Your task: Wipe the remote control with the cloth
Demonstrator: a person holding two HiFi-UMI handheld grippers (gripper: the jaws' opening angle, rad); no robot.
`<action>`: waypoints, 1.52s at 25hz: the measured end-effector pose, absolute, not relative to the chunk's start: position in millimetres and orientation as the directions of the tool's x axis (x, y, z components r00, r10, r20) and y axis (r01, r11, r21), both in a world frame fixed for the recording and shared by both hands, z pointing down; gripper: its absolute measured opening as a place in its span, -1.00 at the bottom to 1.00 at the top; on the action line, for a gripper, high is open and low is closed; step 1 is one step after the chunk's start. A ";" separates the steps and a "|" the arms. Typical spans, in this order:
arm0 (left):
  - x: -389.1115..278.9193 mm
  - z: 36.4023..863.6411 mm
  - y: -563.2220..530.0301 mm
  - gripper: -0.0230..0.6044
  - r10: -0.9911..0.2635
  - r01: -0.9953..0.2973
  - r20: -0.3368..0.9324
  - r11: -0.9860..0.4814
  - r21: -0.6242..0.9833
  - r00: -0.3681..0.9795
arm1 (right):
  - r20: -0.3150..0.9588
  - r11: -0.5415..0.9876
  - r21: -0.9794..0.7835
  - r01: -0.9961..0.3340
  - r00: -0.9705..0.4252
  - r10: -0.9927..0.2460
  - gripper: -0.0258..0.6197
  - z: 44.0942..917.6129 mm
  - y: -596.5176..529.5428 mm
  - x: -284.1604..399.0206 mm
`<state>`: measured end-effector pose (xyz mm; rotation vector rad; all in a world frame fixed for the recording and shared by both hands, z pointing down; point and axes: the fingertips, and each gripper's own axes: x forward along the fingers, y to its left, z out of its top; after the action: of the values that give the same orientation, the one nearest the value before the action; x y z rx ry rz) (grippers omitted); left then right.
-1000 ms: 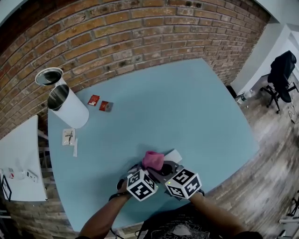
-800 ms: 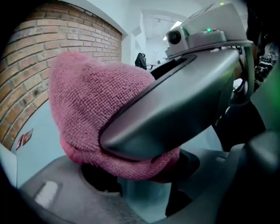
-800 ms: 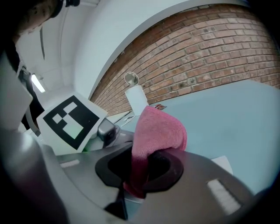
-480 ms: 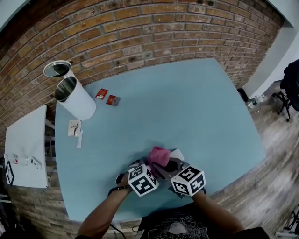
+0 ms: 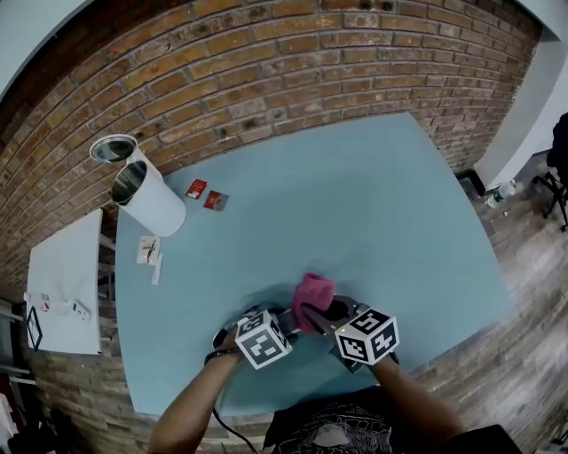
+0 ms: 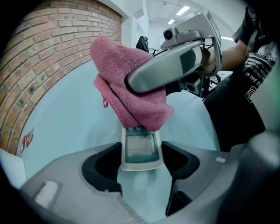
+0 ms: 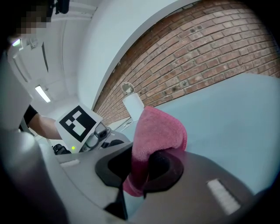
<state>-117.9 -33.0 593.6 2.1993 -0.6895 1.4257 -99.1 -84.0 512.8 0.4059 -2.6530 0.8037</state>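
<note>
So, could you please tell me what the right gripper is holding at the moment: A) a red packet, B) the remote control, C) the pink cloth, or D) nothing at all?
C: the right gripper view shows the pink cloth pinched in the right gripper, while the remote control sits in the left gripper.

I get even, fairly bright room light; ceiling strips glare white in the left gripper view. Every view bows at its edges, and both gripper views darken at the corners.
</note>
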 end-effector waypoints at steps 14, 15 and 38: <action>-119.6 594.7 -29.3 0.00 -0.129 -0.625 0.947 -0.775 0.090 0.296 | 0.368 0.756 -0.514 -0.407 -0.900 -0.234 -0.72 514.9 -113.0 -55.6; -119.8 594.6 -29.4 0.00 -0.129 -0.627 0.947 -0.774 0.089 0.293 | 0.368 0.754 -0.512 -0.411 -0.899 -0.240 -0.72 514.8 -115.4 -52.6; -121.7 594.9 -29.8 -0.01 -0.107 -0.637 0.960 -0.766 0.087 0.260 | 0.405 0.702 -0.400 -0.589 -0.801 -0.441 -0.72 530.1 -194.9 -35.4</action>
<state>-121.7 -29.8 594.9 2.0744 -0.6733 1.5240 -35.4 -194.9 530.1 0.8162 -2.6329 0.7600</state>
